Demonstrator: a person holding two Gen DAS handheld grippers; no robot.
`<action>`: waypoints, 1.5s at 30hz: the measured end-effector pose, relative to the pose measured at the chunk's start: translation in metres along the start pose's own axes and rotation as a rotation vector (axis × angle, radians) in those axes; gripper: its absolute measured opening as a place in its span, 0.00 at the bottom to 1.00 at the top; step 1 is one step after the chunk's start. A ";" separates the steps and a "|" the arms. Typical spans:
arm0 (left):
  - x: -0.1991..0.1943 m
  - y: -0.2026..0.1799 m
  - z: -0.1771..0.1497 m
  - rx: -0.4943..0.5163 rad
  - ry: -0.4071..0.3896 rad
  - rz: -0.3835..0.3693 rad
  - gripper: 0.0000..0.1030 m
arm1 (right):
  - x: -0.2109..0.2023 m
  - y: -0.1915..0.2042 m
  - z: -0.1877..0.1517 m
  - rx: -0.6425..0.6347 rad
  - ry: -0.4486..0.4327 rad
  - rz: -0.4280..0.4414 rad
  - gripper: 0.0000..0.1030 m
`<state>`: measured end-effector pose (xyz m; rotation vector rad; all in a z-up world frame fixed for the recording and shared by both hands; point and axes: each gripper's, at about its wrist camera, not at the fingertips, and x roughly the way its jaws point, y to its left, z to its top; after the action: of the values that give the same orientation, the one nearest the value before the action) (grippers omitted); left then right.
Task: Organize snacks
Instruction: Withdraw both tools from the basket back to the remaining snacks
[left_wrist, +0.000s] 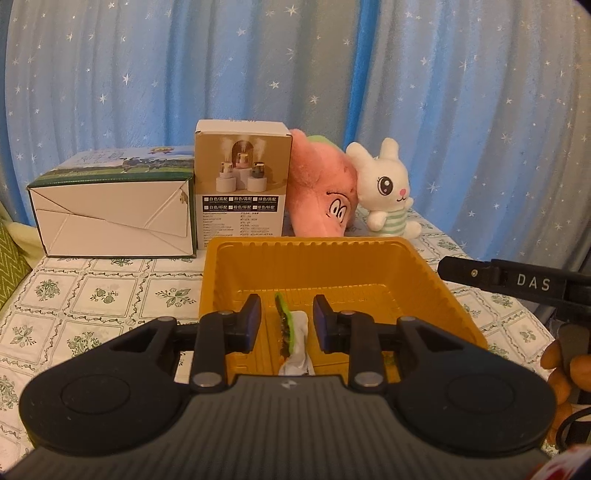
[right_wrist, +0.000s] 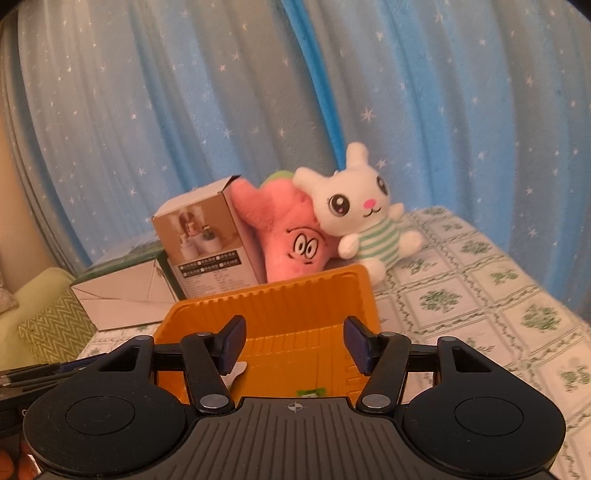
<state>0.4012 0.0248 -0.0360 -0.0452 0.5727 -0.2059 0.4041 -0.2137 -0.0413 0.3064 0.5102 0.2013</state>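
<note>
We are holding both grippers over a yellow plastic tray (left_wrist: 424, 280) that is sitting on a worktop (left_wrist: 92, 295) covered with a green-flowered cloth. The left gripper (left_wrist: 287, 317) is standing with its jaws apart, its pads touching nothing; a green-and-white snack packet (left_wrist: 293, 339) is lying on the tray floor between and below them, and we cannot tell whether it is leaning on anything. The right gripper (right_wrist: 294, 341) is hanging wide open above the same tray (right_wrist: 295, 306), nothing between its jaws. At the lower edge of the right wrist view we are seeing a scrap of green packet (right_wrist: 310, 392) and a white bit (right_wrist: 236, 371) by the left finger. Behind the tray are standing a white carton (left_wrist: 110, 218), a brown humidifier box (left_wrist: 242, 177), a pink plush (left_wrist: 321, 199) and a white rabbit plush (left_wrist: 388, 188) leaning against it. A blue star-patterned curtain (left_wrist: 147, 74) is hanging behind.
</note>
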 end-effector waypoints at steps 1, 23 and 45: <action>-0.003 -0.001 -0.001 0.000 0.000 -0.003 0.26 | -0.005 0.002 -0.001 -0.013 -0.008 -0.005 0.57; -0.137 -0.026 -0.088 -0.006 0.052 0.005 0.26 | -0.161 0.018 -0.077 -0.077 0.011 -0.036 0.57; -0.187 -0.034 -0.175 0.127 0.158 0.015 0.27 | -0.196 0.035 -0.176 -0.249 0.222 0.008 0.57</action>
<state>0.1472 0.0326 -0.0799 0.0993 0.7154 -0.2326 0.1431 -0.1910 -0.0878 0.0425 0.6963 0.3054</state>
